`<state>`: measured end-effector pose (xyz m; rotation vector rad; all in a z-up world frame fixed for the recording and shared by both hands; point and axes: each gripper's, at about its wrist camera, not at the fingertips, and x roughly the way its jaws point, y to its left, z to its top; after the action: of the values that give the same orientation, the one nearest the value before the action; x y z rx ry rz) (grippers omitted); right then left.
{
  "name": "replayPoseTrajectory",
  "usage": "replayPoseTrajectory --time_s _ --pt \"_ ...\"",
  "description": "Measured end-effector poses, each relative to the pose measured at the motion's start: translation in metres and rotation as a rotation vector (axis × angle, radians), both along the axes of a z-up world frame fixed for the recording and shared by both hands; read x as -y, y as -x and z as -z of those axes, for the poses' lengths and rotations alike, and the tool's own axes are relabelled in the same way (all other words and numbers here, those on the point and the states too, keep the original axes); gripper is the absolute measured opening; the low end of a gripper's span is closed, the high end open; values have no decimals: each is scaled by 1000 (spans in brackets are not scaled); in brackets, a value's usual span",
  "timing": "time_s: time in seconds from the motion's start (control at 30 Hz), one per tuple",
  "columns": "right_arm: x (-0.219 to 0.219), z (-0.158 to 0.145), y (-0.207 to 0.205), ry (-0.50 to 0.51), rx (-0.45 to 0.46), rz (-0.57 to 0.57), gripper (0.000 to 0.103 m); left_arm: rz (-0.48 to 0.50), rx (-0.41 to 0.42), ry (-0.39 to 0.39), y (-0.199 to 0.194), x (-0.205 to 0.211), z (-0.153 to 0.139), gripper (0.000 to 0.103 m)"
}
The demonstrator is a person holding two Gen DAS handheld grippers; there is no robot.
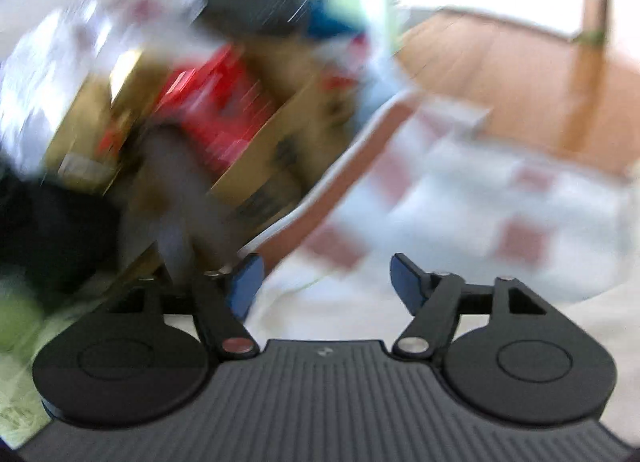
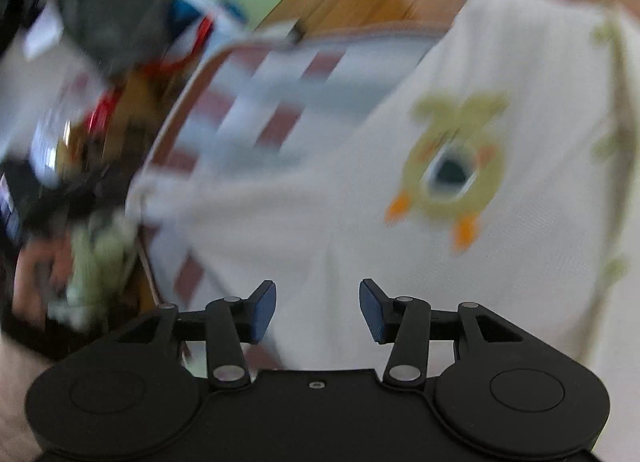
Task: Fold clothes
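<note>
**Both grippers empty above the cream garment, frames heavily blurred**

Left side is clutter. In the left wrist view we see a cardboard box [image 1: 276,142] with something red [image 1: 216,102] inside it, dark stuff [image 1: 52,230] left of the box, and a green patch [image 1: 16,314] in the corner. Too smeared to name any of it. The right wrist view shows the same pile, plus a crumpled pale-green cloth [image 2: 96,262] at the bed's left edge.

A checked cover [image 1: 480,198] in white, grey-blue and rust squares spreads under everything. Its rust-trimmed edge [image 1: 340,182] runs diagonally, just beside the box. Beyond the far edge is bare wood floor [image 1: 500,74], with a wooden post [image 1: 584,74] standing on it. Right half of both views looks unobstructed.

The cream garment [image 2: 500,222] lies flat on the cover, a green-and-orange print [image 2: 452,166] facing up and small green marks [image 2: 612,150] along its right edge. It fills the centre and right of the right wrist view.

The left gripper [image 1: 326,282] has its blue pads wide apart with nothing between them; cream fabric [image 1: 340,310] sits below the gap. The right gripper [image 2: 318,310] is parted about halfway, also empty, with the garment under and ahead of the tips. Whether either touches the fabric we cannot tell.
</note>
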<state>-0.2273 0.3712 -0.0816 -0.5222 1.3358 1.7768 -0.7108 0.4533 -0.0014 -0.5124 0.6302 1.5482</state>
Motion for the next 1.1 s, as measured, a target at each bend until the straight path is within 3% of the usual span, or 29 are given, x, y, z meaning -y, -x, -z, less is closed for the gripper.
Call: replayPoseTrajectory --time_s 0.03,0.13,0.2,0.37,0.47,0.53,0.63,0.67,0.73,0.8,0.9,1.0,1.1 --pt "-11 -15 -13 71 -3 45 52 42 56 -8 -10 -3 -14 74" --pt "-32 -60 -52 264 -1 172 52 119 350 -9 -26 -17 -53 74" --pt "-36 -92 -76 360 25 245 52 178 442 -21 -46 -28 -75 74" --pt "-30 -195 -117 349 398 280 52 293 390 44 -131 -60 -115 74" --pt "-28 -237 -159 293 489 305 52 413 391 67 -184 -75 -140 77" --pt "-27 -247 -189 255 394 276 50 472 400 100 -217 -91 -153 80" --pt "-35 -233 -228 194 235 317 50 536 398 148 -274 -116 -152 84" --pt "-43 -217 -239 179 162 342 50 557 396 164 -293 -124 -152 84" --pt "-59 -178 -256 154 49 399 50 598 469 234 -318 -134 -132 85" --pt "-73 -132 -264 139 -23 451 50 570 533 328 -341 -151 -96 85" --pt "-81 -69 -253 219 -35 414 50 523 457 428 -378 -169 -37 84" --pt "-77 -50 -246 165 155 279 50 465 365 458 -400 -181 16 84" --pt "-70 -37 -259 131 235 226 50 463 284 451 -406 -191 56 84"
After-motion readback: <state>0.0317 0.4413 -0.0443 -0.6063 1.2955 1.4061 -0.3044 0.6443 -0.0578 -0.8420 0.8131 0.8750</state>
